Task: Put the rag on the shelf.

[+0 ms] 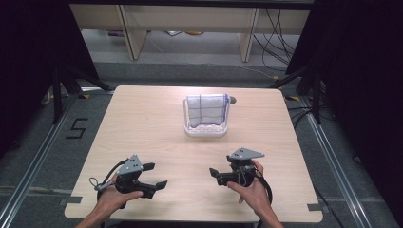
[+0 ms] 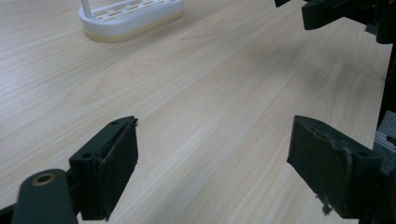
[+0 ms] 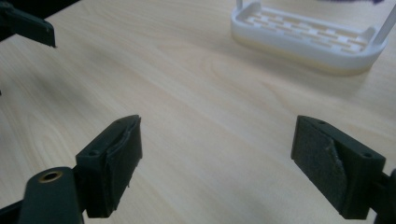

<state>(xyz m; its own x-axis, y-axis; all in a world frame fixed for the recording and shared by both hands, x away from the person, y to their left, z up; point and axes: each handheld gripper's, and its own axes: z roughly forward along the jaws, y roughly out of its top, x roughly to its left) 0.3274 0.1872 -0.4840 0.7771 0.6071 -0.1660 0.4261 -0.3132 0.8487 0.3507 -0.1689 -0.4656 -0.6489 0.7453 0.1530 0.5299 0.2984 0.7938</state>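
A white rack (image 1: 206,129) stands at the table's middle back, with a white cloth with blue check lines (image 1: 206,109) hung over its top bar. The rack's slotted base (image 2: 130,17) (image 3: 308,35) appears in both gripper views. My left gripper (image 1: 159,176) rests low at the front left, held in a hand, open and holding nothing; its own view (image 2: 212,158) has bare wood between the jaws. My right gripper (image 1: 213,173) sits at the front right, open and empty as well, jaws wide apart in its view (image 3: 217,158). The two grippers point toward each other.
The light wooden table (image 1: 142,123) has bare room between the grippers and the rack. A small dark object (image 1: 233,99) lies just behind the rack. Black curtains, tripod legs and cables flank the table; shelving stands beyond it.
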